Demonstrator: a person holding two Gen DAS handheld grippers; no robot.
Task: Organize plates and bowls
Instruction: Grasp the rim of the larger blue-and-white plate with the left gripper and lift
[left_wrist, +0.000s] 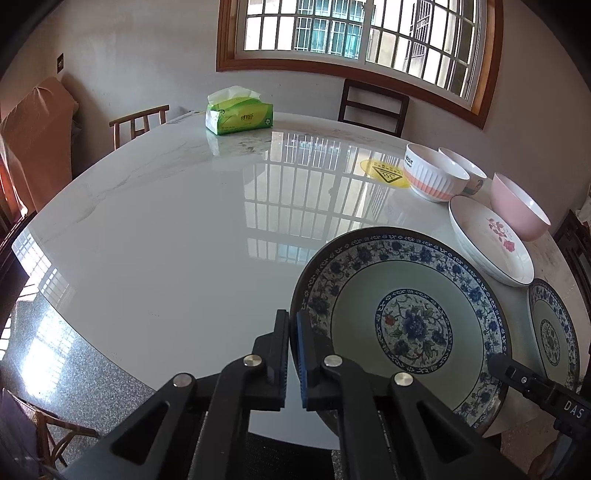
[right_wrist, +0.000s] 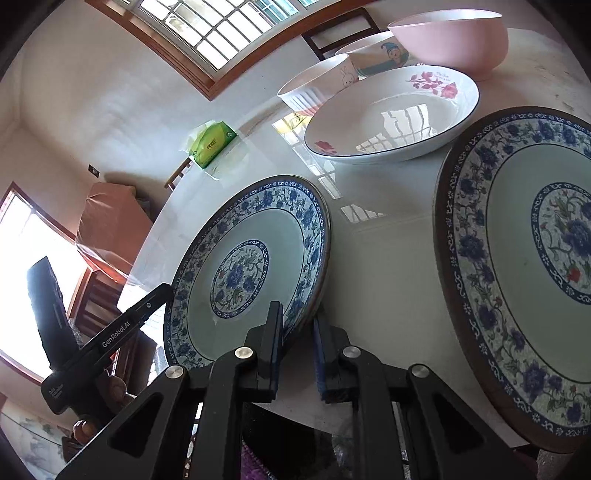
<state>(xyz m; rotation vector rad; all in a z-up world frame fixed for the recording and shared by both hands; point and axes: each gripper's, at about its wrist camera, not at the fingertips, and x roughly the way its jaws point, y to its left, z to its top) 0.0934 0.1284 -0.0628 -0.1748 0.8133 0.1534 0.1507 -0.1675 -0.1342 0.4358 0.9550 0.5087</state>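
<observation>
Near desk front edge, left tongs clamped on left rim of blue floral plate, right tongs clamped on the opposite rim of the same plate. Second blue floral plate flat just right of it. Behind: rose dish, pink bowl, ribbed bowl, cartoon bowl. Tissue pack at far side.

Glossy glazed ceramic plate on mirror-smooth marble-look (veined) table
</observation>
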